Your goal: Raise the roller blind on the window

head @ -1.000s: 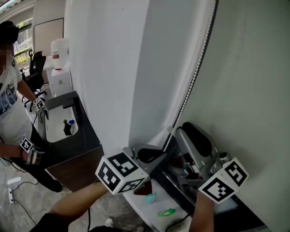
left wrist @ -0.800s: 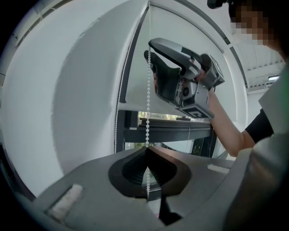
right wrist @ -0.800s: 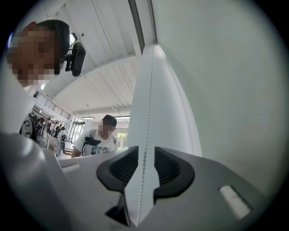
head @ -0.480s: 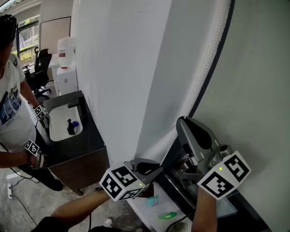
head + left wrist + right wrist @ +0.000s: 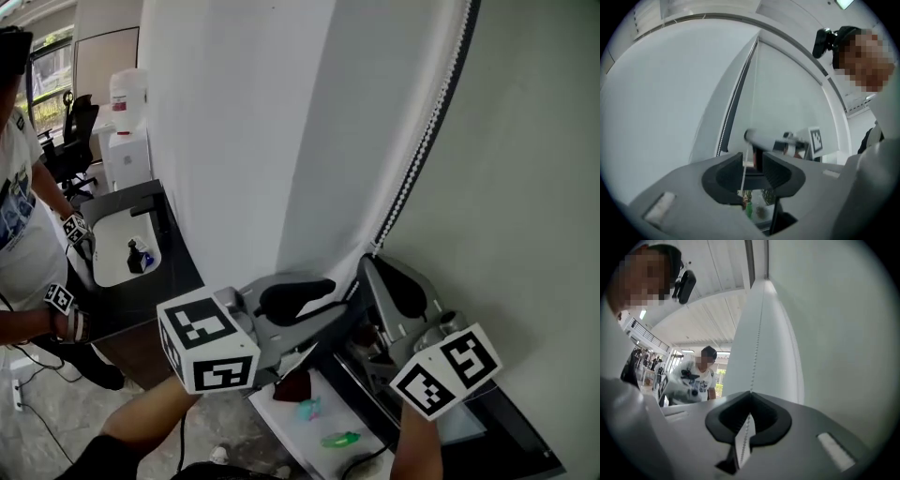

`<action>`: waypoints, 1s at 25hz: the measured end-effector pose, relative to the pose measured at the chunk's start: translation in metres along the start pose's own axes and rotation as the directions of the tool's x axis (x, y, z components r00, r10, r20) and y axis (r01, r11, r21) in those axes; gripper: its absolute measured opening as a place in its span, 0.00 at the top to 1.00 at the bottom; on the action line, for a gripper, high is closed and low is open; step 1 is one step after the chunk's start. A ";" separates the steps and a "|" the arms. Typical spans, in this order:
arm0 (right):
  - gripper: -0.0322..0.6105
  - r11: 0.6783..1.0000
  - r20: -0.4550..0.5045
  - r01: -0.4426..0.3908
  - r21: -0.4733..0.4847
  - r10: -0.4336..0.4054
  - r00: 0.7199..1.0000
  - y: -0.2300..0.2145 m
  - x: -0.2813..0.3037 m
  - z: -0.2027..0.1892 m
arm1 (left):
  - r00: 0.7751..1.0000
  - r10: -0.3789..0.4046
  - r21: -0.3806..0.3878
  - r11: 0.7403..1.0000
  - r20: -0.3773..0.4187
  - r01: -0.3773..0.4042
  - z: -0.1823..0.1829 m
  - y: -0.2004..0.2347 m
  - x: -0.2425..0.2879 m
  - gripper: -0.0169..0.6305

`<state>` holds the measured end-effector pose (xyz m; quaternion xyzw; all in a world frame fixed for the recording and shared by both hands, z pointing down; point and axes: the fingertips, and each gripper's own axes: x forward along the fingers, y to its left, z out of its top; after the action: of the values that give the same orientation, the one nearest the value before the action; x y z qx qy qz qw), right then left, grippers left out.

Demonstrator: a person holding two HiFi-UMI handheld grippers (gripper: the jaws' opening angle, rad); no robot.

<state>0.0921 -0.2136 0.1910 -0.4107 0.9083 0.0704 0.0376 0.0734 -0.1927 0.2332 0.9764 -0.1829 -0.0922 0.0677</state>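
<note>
Here right hand-held gripper pinches chain.

Left gripper: jaws have just been opening, stand wide apart. Thin strand of bead chain passes between them, pads not pressing on it. Right gripper: jaws have just been closing, tips together, clamped on bead chain. In head view, left gripper sits left of bead chain's lower end, right gripper just right of it and below. Left forearm and right forearm are bare and reach up toward bead chain.
</note>
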 end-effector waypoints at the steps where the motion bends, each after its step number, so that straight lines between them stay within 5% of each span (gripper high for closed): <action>1: 0.94 1.000 -0.035 0.004 -0.007 -0.004 0.999 0.003 0.000 -0.018 | 1.000 -0.005 0.008 1.000 0.019 0.005 0.010 -0.002 0.000 0.77; 10: 0.94 0.997 -0.195 0.020 0.071 -0.006 0.981 0.026 -0.024 -0.139 | 0.999 0.031 0.108 0.994 -0.029 -0.027 0.013 0.002 0.021 0.77; 15: 0.94 0.995 -0.249 0.024 0.094 0.000 0.968 0.020 -0.034 -0.155 | 1.000 0.017 0.133 0.991 -0.020 -0.014 0.026 -0.004 0.043 0.80; 17: 0.94 0.995 -0.251 0.037 0.097 -0.012 0.968 0.017 -0.037 -0.156 | 1.000 0.022 0.139 0.990 -0.017 -0.019 0.028 -0.005 0.043 0.94; 25: 0.92 0.994 -0.268 0.000 0.112 0.030 0.963 0.018 -0.049 -0.145 | 0.999 -0.018 0.101 0.995 -0.036 0.022 0.024 -0.013 0.045 0.94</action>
<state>0.1091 -0.1888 0.3424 -0.4068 0.9106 -0.0363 -0.0637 0.1139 -0.1995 0.2012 0.9819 -0.1763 -0.0665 0.0204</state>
